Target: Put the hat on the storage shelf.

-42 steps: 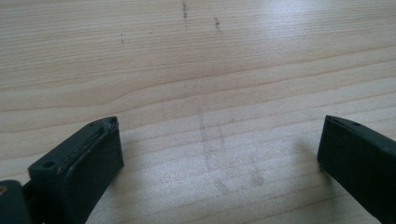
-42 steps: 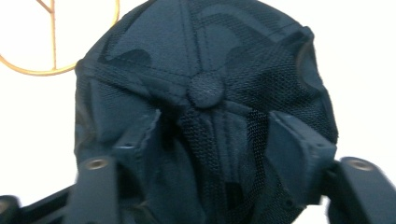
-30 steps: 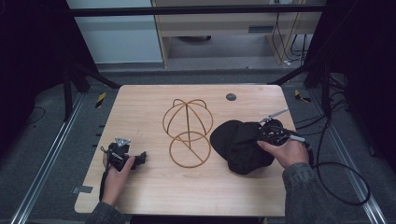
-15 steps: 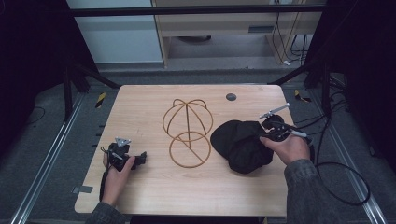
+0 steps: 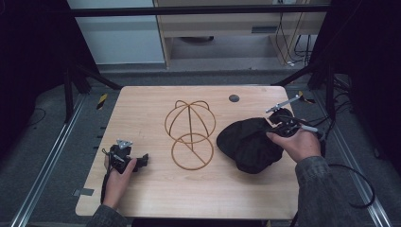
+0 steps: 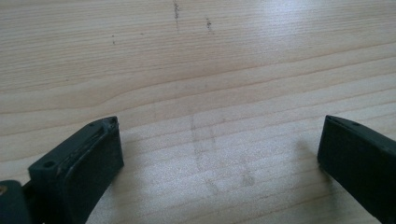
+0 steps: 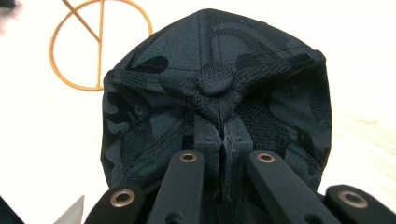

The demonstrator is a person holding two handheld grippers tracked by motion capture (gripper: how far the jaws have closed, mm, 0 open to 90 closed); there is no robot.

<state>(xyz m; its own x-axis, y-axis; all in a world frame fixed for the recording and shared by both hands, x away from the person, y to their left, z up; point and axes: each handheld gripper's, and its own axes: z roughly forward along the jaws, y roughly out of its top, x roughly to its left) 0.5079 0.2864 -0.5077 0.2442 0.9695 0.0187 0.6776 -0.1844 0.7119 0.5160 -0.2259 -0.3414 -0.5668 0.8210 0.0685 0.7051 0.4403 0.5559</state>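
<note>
On my right side, the right gripper [image 7: 223,135] was clenched tight on the black cap [image 7: 215,93]. Its jaws were pinched together on a fold of fabric just under the crown button [image 7: 215,79], and I could see the mesh puckering there. From the high view, that cap [image 5: 248,142] sat bunched on the right half of the wooden table [image 5: 142,198], with the right hand [image 5: 298,142] and its gripper [image 5: 279,125] at the cap's right edge.

Over on my left, the left gripper [image 5: 142,158] lay low near the table's left front, held in the left hand [image 5: 120,172]. Its jaws stood released, wide apart, with bare wood grain [image 6: 210,93] between them and nothing in their grasp.

Between the two hands stood the wire hat stand [image 5: 190,135], a copper-coloured dome frame over a ring base, just beside the cap on its left. I couldn't tell whether they touched. A small dark disc [image 5: 233,98] lay near the table's far edge.
</note>
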